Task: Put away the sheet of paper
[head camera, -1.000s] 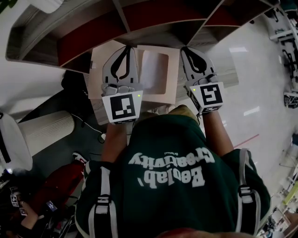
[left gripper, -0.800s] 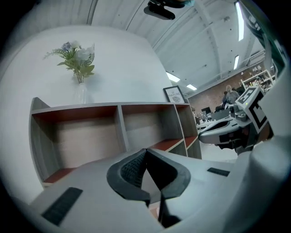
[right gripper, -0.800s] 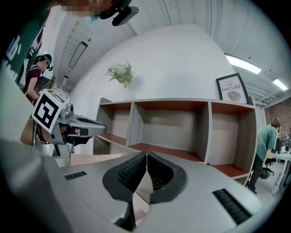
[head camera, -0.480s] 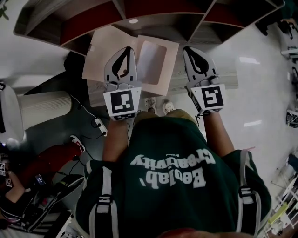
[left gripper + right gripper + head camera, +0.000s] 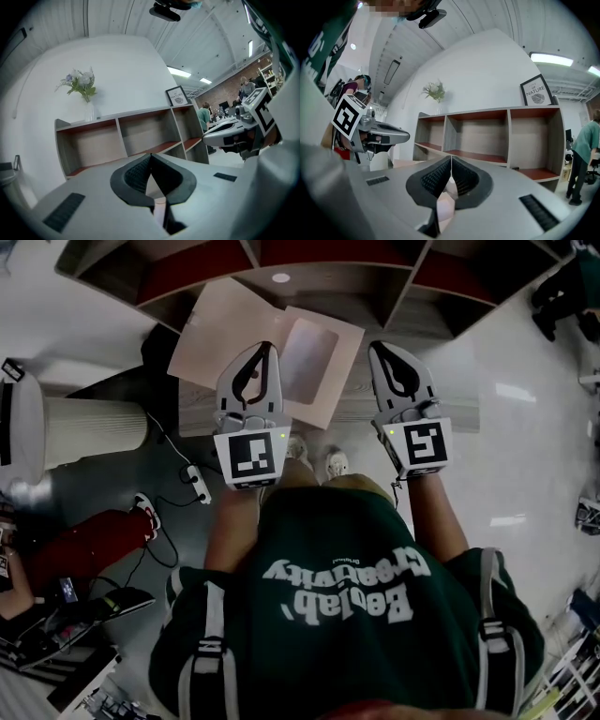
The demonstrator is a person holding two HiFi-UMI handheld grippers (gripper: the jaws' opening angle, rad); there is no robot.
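Observation:
A pale sheet of paper (image 5: 217, 329) lies flat below me in the head view, beside a pale folder with a cut-out window (image 5: 319, 357). Both rest on a low wooden top (image 5: 422, 413) in front of the open shelf unit (image 5: 328, 277). My left gripper (image 5: 267, 345) hovers over the two sheets where they overlap, and its jaws are shut with nothing between them. My right gripper (image 5: 380, 345) hangs to the right of the folder, also shut and empty. In the left gripper view the shut tips (image 5: 150, 154) point at the shelf (image 5: 122, 140); the right gripper's tips (image 5: 451, 157) do the same.
The shelf (image 5: 487, 136) has several empty compartments with red floors. A vase of flowers (image 5: 82, 86) and a framed print (image 5: 538, 91) stand on top. A white ribbed cylinder (image 5: 94, 432) and floor cables (image 5: 187, 484) lie to my left. A person (image 5: 586, 150) stands far right.
The view has drawn back from the shelf: more of the paper shows beyond the gripper tips and the person's feet have come into sight. Both grippers stay shut.

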